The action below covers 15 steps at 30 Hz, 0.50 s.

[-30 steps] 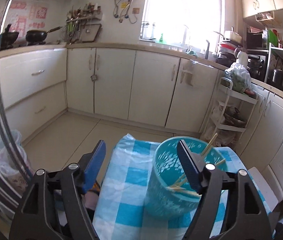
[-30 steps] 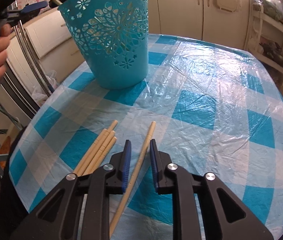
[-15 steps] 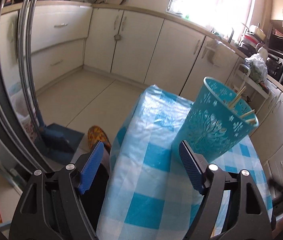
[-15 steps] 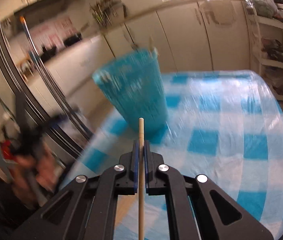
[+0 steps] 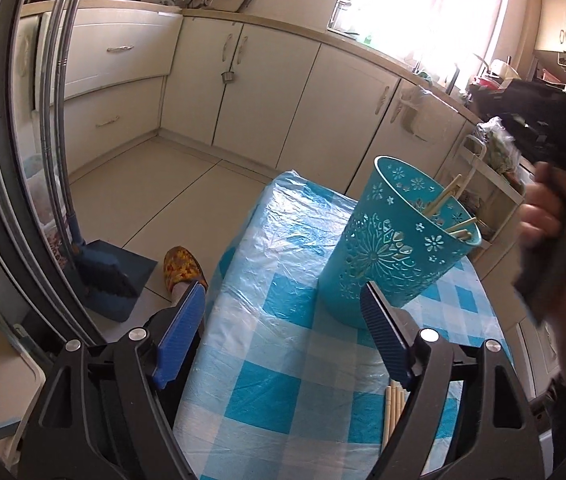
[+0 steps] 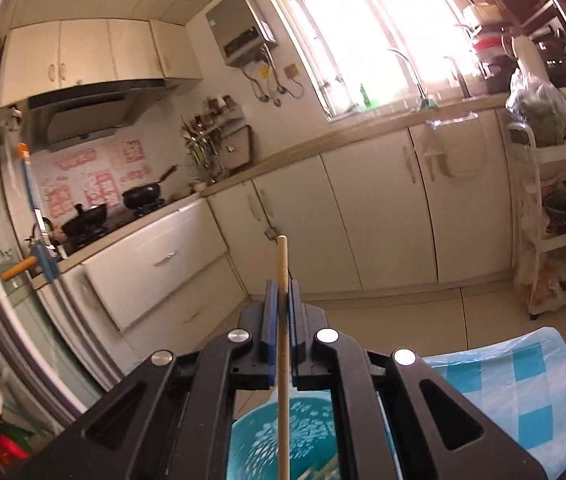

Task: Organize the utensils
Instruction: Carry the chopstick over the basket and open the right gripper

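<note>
Right wrist view: your right gripper point(image 6: 282, 286) is clamped on a single wooden chopstick point(image 6: 282, 320). The blue pads are pressed together on it, and the stick runs up between them, its tip standing clear above the fingers against the kitchen cabinets point(image 6: 383, 208). The lower part of the stick drops past the gripper body toward the open mouth of the teal cup point(image 6: 307, 440), which sits directly below. Whether the stick's lower end is inside the cup cannot be told. A corner of the blue-and-white checked tablecloth point(image 6: 523, 392) shows at lower right.

Left wrist view: your left gripper point(image 5: 283, 328) has its jaws wide apart and opening, with nothing between the pads. The teal cup point(image 5: 387, 256) stands upright on the checked tablecloth point(image 5: 283, 280), just beyond the right-hand finger point(image 5: 383, 336), apart from it. Several chopsticks in the cup point(image 5: 449, 208) lean against its far rim. More loose chopsticks point(image 5: 393, 404) lie flat on the cloth, partly hidden behind that finger. At the right edge your right hand point(image 5: 543, 216) grips a dark handle, blurred. A patterned slipper point(image 5: 183, 268) shows on the floor left of the table.
</note>
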{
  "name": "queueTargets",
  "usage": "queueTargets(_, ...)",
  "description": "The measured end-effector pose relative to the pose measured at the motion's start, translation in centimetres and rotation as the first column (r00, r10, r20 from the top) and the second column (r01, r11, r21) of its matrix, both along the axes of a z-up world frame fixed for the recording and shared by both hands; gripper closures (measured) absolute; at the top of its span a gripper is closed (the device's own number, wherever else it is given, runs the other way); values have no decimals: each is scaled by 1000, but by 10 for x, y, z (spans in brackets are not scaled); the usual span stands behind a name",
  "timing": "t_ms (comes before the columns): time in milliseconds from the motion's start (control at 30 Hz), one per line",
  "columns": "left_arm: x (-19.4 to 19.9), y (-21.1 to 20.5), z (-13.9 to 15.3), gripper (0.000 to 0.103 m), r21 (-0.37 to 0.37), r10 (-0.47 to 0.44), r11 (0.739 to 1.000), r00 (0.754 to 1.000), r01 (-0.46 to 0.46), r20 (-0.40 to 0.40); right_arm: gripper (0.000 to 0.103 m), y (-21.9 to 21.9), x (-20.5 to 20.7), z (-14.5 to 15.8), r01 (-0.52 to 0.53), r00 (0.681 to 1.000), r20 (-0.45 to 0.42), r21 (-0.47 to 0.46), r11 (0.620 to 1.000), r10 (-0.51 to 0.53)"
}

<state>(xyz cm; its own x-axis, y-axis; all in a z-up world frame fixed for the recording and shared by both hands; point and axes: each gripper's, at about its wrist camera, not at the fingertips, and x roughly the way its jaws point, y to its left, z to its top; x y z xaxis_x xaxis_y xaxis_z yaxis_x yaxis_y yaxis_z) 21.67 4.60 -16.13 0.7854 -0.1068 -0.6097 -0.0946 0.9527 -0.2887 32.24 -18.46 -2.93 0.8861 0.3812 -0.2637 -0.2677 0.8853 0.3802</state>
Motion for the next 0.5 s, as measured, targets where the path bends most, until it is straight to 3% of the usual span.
queueTargets(367,3,1,-12,26,-34,-1,999,999,0,-35,97,-4,-2,-30,-48,996,-81,-86,995,41)
queueTargets(500,0,-1,-9,25,-28,-6,1000,1000,6,-30,85,-13,-36,-25,-63,997,-58,-99,993,58)
